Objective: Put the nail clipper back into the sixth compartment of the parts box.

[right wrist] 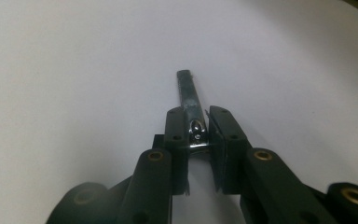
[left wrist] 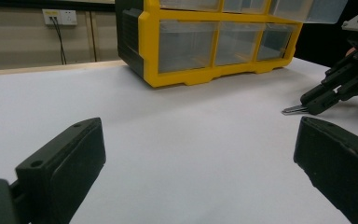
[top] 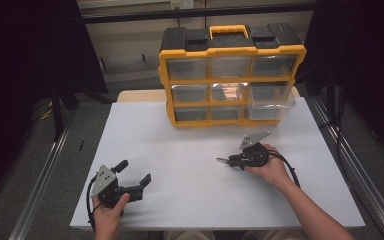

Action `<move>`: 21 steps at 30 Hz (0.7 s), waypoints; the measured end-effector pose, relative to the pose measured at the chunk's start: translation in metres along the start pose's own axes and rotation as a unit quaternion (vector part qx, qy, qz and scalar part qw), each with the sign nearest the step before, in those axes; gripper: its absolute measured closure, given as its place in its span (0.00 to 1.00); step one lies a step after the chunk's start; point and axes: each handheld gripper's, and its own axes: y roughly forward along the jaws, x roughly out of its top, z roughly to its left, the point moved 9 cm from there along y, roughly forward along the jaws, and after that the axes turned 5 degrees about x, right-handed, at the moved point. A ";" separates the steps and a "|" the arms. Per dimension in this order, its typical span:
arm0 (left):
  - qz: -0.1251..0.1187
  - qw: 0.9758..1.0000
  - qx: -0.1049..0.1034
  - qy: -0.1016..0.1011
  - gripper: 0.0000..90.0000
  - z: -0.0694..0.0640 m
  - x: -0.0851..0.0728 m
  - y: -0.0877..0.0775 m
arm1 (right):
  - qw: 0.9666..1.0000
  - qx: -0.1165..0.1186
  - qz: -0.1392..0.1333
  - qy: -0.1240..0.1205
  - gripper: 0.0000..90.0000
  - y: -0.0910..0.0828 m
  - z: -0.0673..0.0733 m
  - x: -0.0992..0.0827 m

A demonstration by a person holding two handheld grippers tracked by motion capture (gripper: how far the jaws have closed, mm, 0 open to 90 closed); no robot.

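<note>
Both jaws of the right gripper (right wrist: 196, 123) are clamped on a metal nail clipper (right wrist: 189, 105); left gripper (top: 131, 176) sits wide open, holding nothing.

Up at the far edge of the white surface (top: 180, 165) stands a yellow-and-black organiser (top: 230, 75), upright, black lid on top with a yellow carry handle (top: 228, 31). Three rows of clear drawers face the near side, and the right-hand middle drawer (top: 271, 99) sticks out from its slot. Behind, on the wall, a socket (left wrist: 59, 17) with cables hanging down.
</note>
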 end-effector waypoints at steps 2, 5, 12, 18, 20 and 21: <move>0.002 1.000 -0.001 0.001 0.02 0.000 0.000 0.000 | 1.000 -0.001 0.004 -0.004 0.86 0.000 0.001 0.000; 0.001 1.000 -0.002 0.001 0.02 -0.001 0.000 0.000 | 1.000 0.001 -0.002 0.002 0.82 0.003 0.001 0.001; 0.002 1.000 -0.003 0.000 0.03 -0.003 0.000 0.001 | 1.000 -0.005 -0.007 0.008 0.82 0.005 0.001 0.002; 0.006 1.000 -0.006 0.003 0.03 -0.003 -0.001 0.001 | 1.000 0.001 -0.014 0.019 0.89 0.006 0.000 0.002; 0.005 1.000 -0.004 0.003 0.03 -0.003 -0.001 0.001 | 1.000 -0.009 -0.010 0.015 0.89 0.006 0.000 0.003; 0.004 1.000 -0.004 0.002 0.03 -0.003 -0.001 0.002 | 1.000 -0.016 -0.006 0.017 0.89 0.006 0.001 0.003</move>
